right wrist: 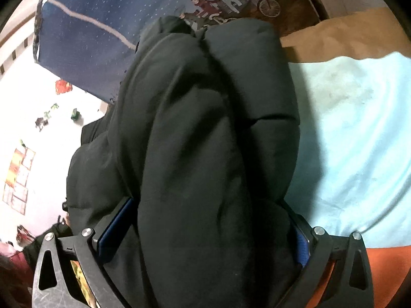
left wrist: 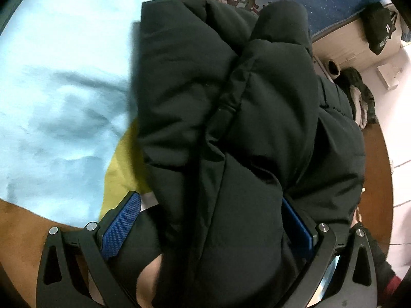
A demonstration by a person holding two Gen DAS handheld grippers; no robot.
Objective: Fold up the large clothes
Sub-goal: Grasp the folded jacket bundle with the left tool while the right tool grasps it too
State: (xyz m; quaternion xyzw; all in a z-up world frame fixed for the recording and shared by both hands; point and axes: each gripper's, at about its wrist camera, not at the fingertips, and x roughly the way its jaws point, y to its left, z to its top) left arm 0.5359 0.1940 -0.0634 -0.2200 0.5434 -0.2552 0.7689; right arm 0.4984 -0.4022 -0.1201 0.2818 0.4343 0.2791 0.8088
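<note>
A bulky black puffer jacket (left wrist: 231, 107) fills the left wrist view and hangs bunched over a light blue sheet (left wrist: 59, 89). My left gripper (left wrist: 210, 218) is shut on a thick fold of the jacket, its blue pads (left wrist: 120, 225) pressed on both sides. In the right wrist view the same jacket (right wrist: 205, 128) bulges between the fingers. My right gripper (right wrist: 205, 231) is shut on another thick fold, its blue pads (right wrist: 115, 228) mostly hidden by fabric.
A yellow-green cloth (left wrist: 123, 169) lies under the jacket's edge on the sheet. A dark blue patterned blanket (right wrist: 90, 25) lies at the far side. A brown cloth (right wrist: 341, 33) lies beyond the sheet (right wrist: 359, 141). Clutter sits on the floor (left wrist: 359, 97).
</note>
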